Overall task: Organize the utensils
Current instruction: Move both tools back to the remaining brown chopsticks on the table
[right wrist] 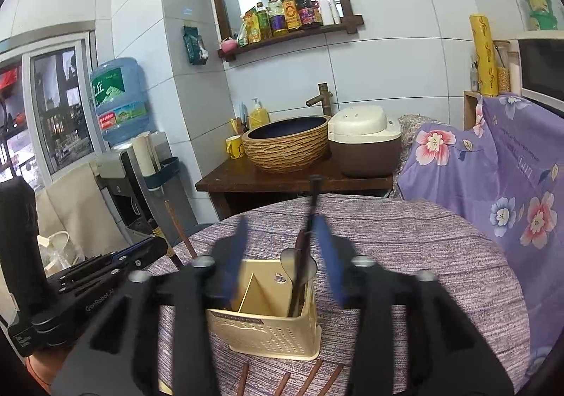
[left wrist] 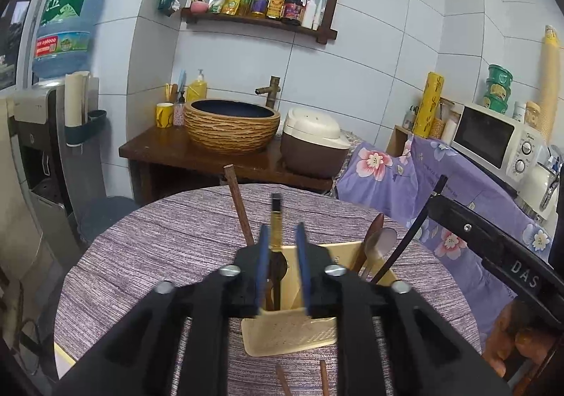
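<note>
A cream utensil holder (left wrist: pixel 299 325) (right wrist: pixel 275 318) stands on the round table. My left gripper (left wrist: pixel 283 251) is over its left compartment, jaws parted around a black-and-gold chopstick (left wrist: pixel 276 219) standing in it. A brown chopstick (left wrist: pixel 239 205) leans beside it. Spoons (left wrist: pixel 377 248) and a black chopstick (left wrist: pixel 412 230) stand in the right compartment. My right gripper (right wrist: pixel 282 255) is open above the holder, its right finger beside the black chopstick (right wrist: pixel 312 209) and metal spoon (right wrist: pixel 292 265). Brown chopsticks (right wrist: pixel 310 380) (left wrist: pixel 322 378) lie on the table before the holder.
The table has a purple striped cloth (right wrist: pixel 405 255). Behind it a wooden stand holds a basin (left wrist: pixel 232 124) and rice cooker (left wrist: pixel 313 142). A flowered cloth (left wrist: pixel 423 170) with a microwave (left wrist: pixel 500 138) is at right. A water dispenser (left wrist: pixel 53 114) is at left.
</note>
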